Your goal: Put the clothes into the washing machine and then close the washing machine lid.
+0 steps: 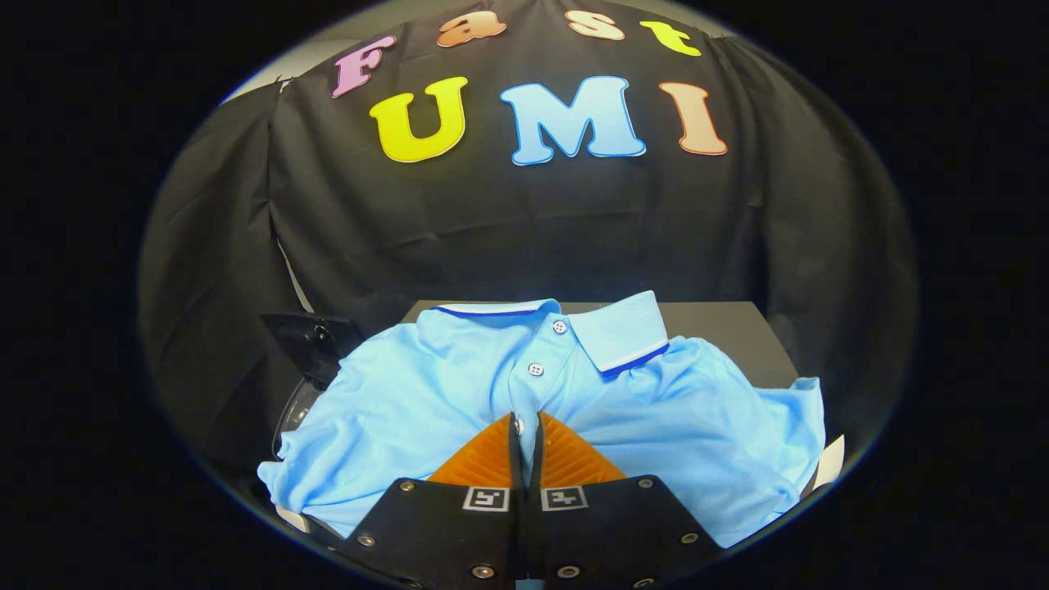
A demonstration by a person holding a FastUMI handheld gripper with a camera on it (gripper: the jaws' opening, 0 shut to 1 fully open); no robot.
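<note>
A light blue polo shirt (459,393) with a dark-trimmed collar and white buttons lies bunched over a dark grey box-like top (721,328), which I take to be the washing machine. My gripper (525,422) is down on the shirt's button placket. Its two fingers are drawn almost together, with a fold of the blue cloth pinched in the thin gap between them. The shirt spreads to both sides of the fingers and hides what lies under it. Left of the shirt a dark lid with a clear rounded window (305,369) stands raised.
Black cloth walls close the booth behind and on both sides. A white edge (832,460) shows under the shirt's right sleeve. The grey top stays bare behind the collar and to its right.
</note>
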